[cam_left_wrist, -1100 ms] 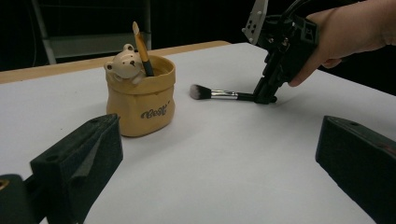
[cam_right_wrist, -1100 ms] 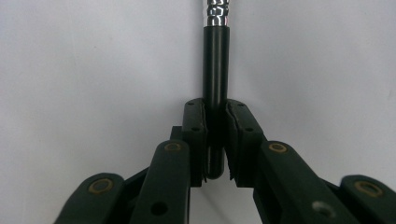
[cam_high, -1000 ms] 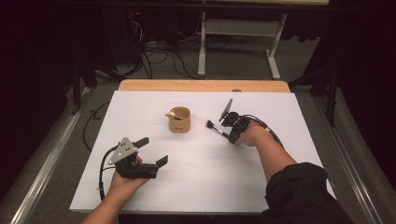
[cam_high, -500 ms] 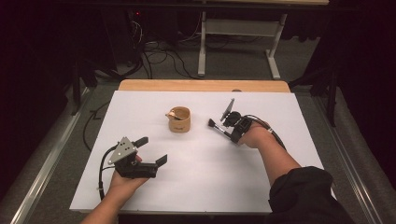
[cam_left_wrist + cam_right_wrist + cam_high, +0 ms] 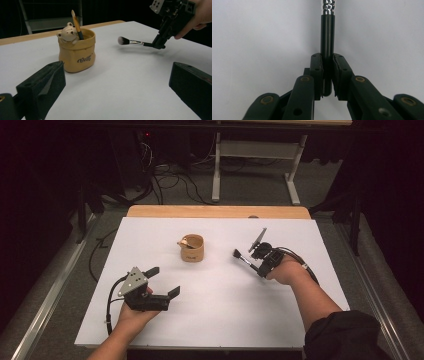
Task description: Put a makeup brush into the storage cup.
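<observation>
A tan pouch-shaped pot [image 5: 192, 249] [image 5: 77, 55] with a small bear figure [image 5: 67, 31] on its rim stands on the white table top, a wooden-handled stick [image 5: 76, 23] leaning inside it. To its right my right gripper [image 5: 256, 266] [image 5: 159, 45] [image 5: 327, 61] is shut on the black handle [image 5: 327, 37] of a makeup brush [image 5: 244, 259] [image 5: 136, 42]. The brush is held just above the sheet, its bristle head [image 5: 122, 40] pointing toward the pot. At the front left my left gripper [image 5: 164, 281] [image 5: 117, 72] rests open with nothing between its jaws, facing the pot.
A white sheet [image 5: 220, 320] covers the table, with a strip of wooden edge [image 5: 215, 211] at the back. Beyond it stand a metal table frame [image 5: 250, 165] and cables [image 5: 170, 185] on the dark floor. A rail [image 5: 45, 295] runs along the left side.
My right gripper has shifted a little to the right and up with the brush, away from the pot. The left gripper has stayed put.
</observation>
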Demonstrator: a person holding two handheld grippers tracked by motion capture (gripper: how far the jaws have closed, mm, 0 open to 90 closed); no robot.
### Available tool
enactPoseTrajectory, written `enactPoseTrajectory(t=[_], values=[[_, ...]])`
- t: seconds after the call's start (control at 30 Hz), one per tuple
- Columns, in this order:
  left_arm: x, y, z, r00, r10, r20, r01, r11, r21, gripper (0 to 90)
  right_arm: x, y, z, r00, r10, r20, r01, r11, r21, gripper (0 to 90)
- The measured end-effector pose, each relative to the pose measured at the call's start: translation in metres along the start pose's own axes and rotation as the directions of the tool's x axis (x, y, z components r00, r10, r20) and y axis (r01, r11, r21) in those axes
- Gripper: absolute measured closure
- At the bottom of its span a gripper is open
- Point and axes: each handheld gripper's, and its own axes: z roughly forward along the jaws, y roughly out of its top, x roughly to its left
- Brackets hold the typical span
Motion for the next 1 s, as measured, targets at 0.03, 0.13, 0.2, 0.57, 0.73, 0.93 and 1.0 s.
enactPoseTrajectory(t=[0.03,0.13,0.2,0.57,0.73,0.93,1.0], values=[[0.000,0.000,0.000,1.0000,0.000,0.000,0.000,1.0000,0.000,1.1,-0.001,-0.002,0.000,1.0000,0.002,0.004,-0.002,1.0000,-0.005,81.9],[0.000,0.000,0.001,1.0000,0.001,-0.005,-0.001,1.0000,-0.001,0.4,-0.002,-0.009,-0.002,1.0000,0.004,0.003,-0.004,0.9999,-0.012,81.9],[0.000,0.000,0.001,1.0000,0.003,-0.006,-0.003,1.0000,0.001,0.4,-0.002,-0.013,-0.002,0.9999,0.016,0.005,-0.016,0.9997,-0.016,82.0],[-0.001,0.000,0.001,0.9999,0.001,-0.014,-0.001,1.0000,-0.006,0.0,-0.002,-0.035,-0.002,0.9986,0.051,0.011,-0.051,0.9981,-0.035,81.9],[0.000,-0.001,0.001,0.9999,-0.001,-0.016,0.001,1.0000,-0.007,0.0,-0.002,-0.039,-0.003,0.9980,0.062,0.015,-0.061,0.9964,-0.059,81.9],[0.000,-0.001,0.001,0.9999,0.001,-0.014,-0.001,1.0000,-0.005,0.0,-0.002,-0.043,-0.005,0.9966,0.080,0.017,-0.078,0.9917,-0.102,81.9],[0.000,-0.001,0.001,0.9999,-0.002,-0.014,0.001,1.0000,-0.007,0.0,-0.002,-0.044,-0.005,0.9962,0.086,0.010,-0.084,0.9896,-0.116,81.9]])
